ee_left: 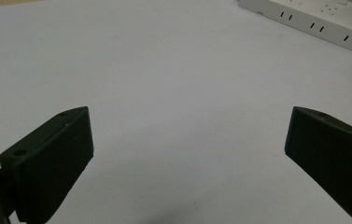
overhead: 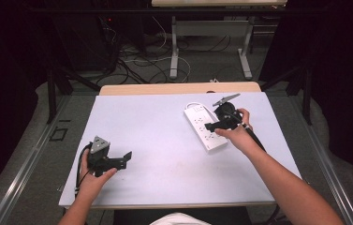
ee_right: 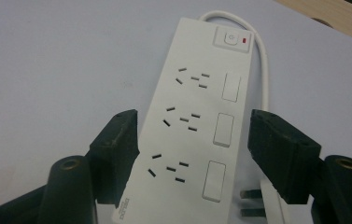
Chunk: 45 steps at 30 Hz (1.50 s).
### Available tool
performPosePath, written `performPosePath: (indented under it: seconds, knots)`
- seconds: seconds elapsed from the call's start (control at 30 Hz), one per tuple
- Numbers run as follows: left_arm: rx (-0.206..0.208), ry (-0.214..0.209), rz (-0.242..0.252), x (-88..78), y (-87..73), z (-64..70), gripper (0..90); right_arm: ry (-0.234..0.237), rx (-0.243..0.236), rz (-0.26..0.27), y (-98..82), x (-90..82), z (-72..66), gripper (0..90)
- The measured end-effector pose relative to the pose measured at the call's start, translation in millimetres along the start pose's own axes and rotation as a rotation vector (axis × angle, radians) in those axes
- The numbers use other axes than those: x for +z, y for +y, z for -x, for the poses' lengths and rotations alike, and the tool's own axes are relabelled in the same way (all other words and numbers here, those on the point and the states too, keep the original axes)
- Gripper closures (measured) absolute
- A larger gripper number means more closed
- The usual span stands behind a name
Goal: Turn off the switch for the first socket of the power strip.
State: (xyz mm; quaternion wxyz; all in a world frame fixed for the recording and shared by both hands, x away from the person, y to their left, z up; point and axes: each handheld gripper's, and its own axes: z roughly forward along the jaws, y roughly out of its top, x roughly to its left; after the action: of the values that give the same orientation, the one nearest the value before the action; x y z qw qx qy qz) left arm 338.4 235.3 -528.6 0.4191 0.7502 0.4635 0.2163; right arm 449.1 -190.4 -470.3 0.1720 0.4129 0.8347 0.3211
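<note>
From where I stand, the step in hand looks like grabbing the white plastic power strip w/ three socket groups and rocker switches (ee_right: 197,126), which lies at an angle on the right half of the pale lilac-topped bench (overhead: 165,126), its white cord (ee_right: 263,79) looping off the far end by the main switch w/ a red light. The right gripper (overhead: 217,125) sits low over the strip's near end; in the right gripper view its black fingers (ee_right: 117,144) are spread, one on each long side of the strip, apparently just clear of it. A plug's metal prongs (ee_right: 250,203) peek out beside the strip's near corner. Next move, I'd guess: close evenly on the sides w/o skewing the strip. The right hand (overhead: 237,136) is angled in from the right, forearm stretched fwd. The left gripper (overhead: 118,161) rests near the bench's front-left, held in the left hand (overhead: 92,180), fingers (ee_left: 52,163) wide apart, nothing btw them.
</note>
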Motion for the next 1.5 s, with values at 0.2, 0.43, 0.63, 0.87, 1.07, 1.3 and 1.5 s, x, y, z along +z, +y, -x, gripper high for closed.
performPosePath:
  seconds: [0.2,0.43,0.63,0.87,1.07,1.3,1.5]
  knots:
    - [-0.001,0.000,0.000,-0.3,-0.2,0.0,1.4,-0.004,-0.024,0.007,-11.7,-7.7,-1.3,32.0]
    - [0.008,0.005,0.001,-0.9,0.0,-0.4,1.4,0.011,-0.003,0.021,-27.3,-17.0,-1.8,26.1]
    - [0.007,0.006,0.000,-1.0,-0.1,-0.4,1.4,0.035,0.016,0.029,-40.3,-25.8,-3.4,21.8]
    - [-0.005,0.004,0.002,-1.4,-0.4,0.3,1.4,0.024,-0.003,0.052,-54.9,-35.1,-7.1,17.2]
    - [-0.002,0.006,0.001,-1.8,-0.4,-0.1,1.4,0.022,0.011,0.076,-68.9,-40.2,-9.2,15.6]
    - [-0.002,0.005,0.001,-1.8,-0.5,-0.2,1.4,0.014,0.037,0.101,-86.7,-39.6,-8.7,14.6]
    - [-0.002,0.005,0.001,-1.8,-0.5,0.0,1.4,0.003,0.060,0.114,-100.8,-36.6,-5.2,14.3]
